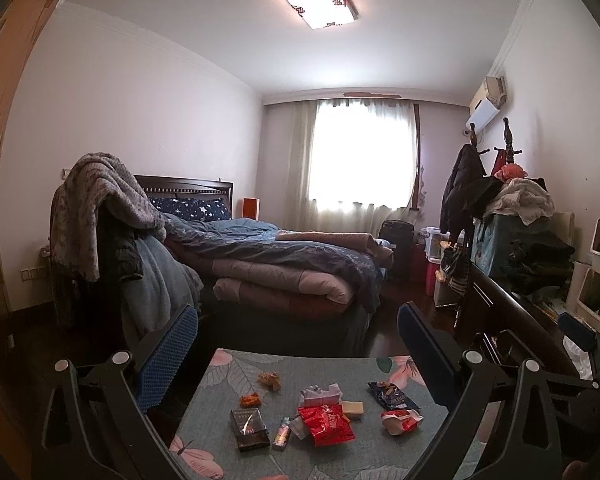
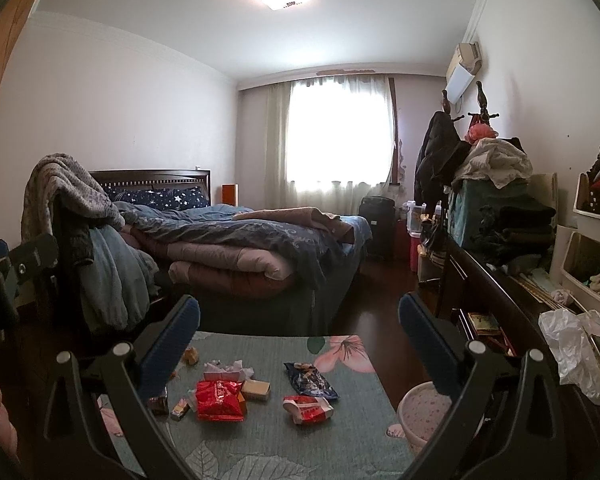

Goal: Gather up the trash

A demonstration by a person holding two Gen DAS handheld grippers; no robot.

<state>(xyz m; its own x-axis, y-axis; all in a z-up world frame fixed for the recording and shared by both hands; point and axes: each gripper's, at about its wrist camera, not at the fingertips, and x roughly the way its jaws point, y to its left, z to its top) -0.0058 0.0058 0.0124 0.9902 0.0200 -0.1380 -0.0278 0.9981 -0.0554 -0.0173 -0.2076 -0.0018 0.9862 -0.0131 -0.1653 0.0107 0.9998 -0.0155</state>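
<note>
Trash lies scattered on a small table with a grey-green floral cloth (image 1: 236,364) (image 2: 260,440). It includes a red snack bag (image 1: 327,424) (image 2: 219,400), a dark blue snack bag (image 1: 390,395) (image 2: 310,382), a crumpled red-and-white wrapper (image 1: 401,420) (image 2: 308,408), a dark box (image 1: 249,428), a tan box (image 1: 352,409) (image 2: 256,389), crumpled tissue (image 1: 320,393) (image 2: 226,368) and orange scraps (image 1: 250,400). My left gripper (image 1: 298,332) is open and empty above the table's far edge. My right gripper (image 2: 299,320) is open and empty above the table.
A white speckled bin (image 2: 422,412) stands by the table's right side. A bed with piled quilts (image 1: 284,264) lies behind. A chair draped with clothes (image 1: 100,232) stands left. A dark dresser with clothes and a white plastic bag (image 2: 572,344) lines the right wall.
</note>
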